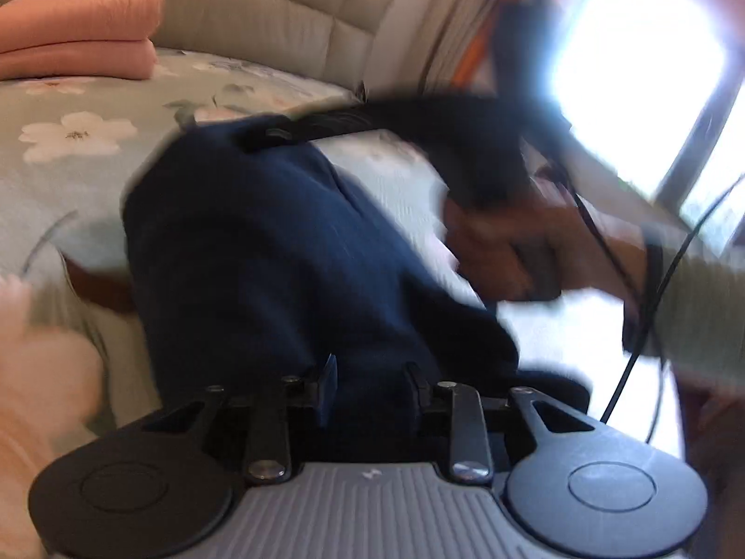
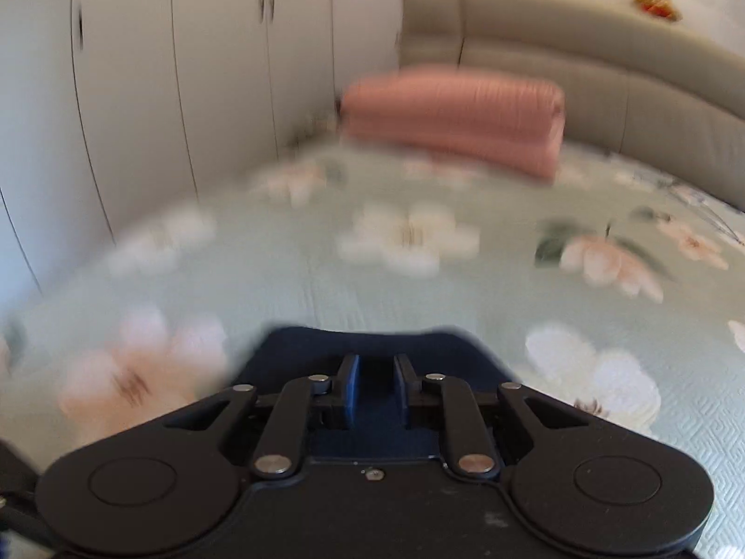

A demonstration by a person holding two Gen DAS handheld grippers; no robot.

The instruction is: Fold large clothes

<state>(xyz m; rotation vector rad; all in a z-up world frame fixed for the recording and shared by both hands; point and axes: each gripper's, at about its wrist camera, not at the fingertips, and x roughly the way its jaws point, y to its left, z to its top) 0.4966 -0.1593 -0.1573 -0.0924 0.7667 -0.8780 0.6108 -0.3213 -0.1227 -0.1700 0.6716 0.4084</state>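
Observation:
A navy garment [image 1: 260,242] stretches across the flowered bed cover [image 1: 70,177], from the far middle of the left wrist view down to my left gripper [image 1: 371,379]. That gripper is open; the cloth lies between its fingers and the blue pad of the left finger [image 1: 330,372] shows bare. My right gripper [image 1: 274,132], held by a person's hand [image 1: 503,242], is shut on the garment's far end. In the right wrist view the right gripper [image 2: 377,384] pinches a bunched navy fold [image 2: 372,344] above the bed cover [image 2: 326,270]. Both views are blurred.
A folded pink blanket [image 1: 79,32] [image 2: 456,116] lies by the beige padded headboard [image 1: 233,14]. White wardrobe doors [image 2: 139,93] stand beyond the bed's far side. A bright window [image 1: 642,70] and black cables [image 1: 652,303] are on the right.

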